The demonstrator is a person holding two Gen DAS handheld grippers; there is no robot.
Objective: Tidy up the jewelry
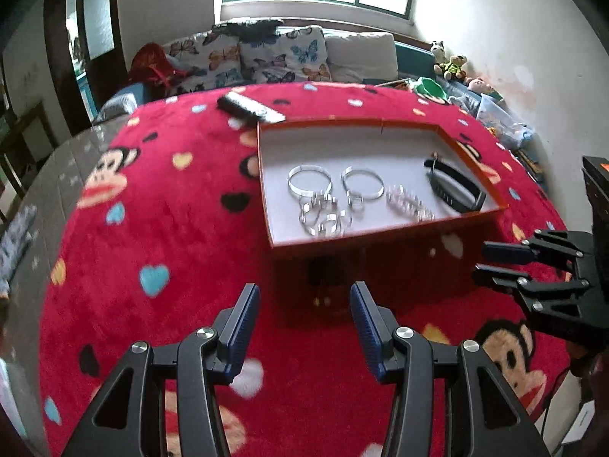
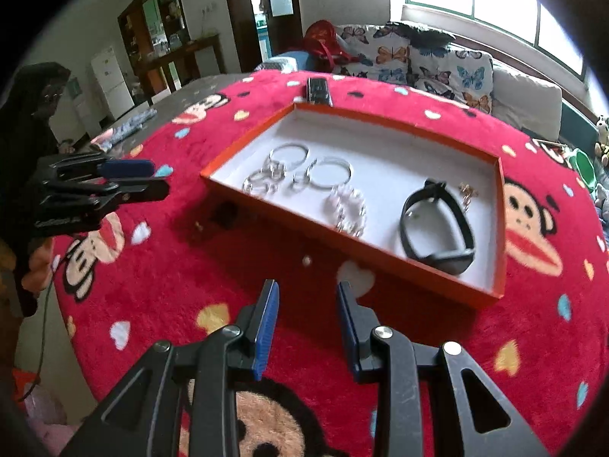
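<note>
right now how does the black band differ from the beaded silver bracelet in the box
The black band is dark, smooth and solid; the beaded silver bracelet is pale, shiny and made of small linked pieces. The black band is the larger loop and stands on its edge with its clasp end raised; the beaded silver bracelet lies flat. The black band sits nearer the box's right end; the bracelet nearer its middle. Both lie loose on the white floor of the orange box.

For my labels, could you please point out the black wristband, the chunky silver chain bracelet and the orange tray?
Black wristband (image 2: 413, 209): right wrist view, on the strap's left curve.
Silver chain bracelet (image 2: 348, 209): right wrist view, on its links.
Orange tray (image 1: 380, 233): left wrist view, on the near rim.
</note>
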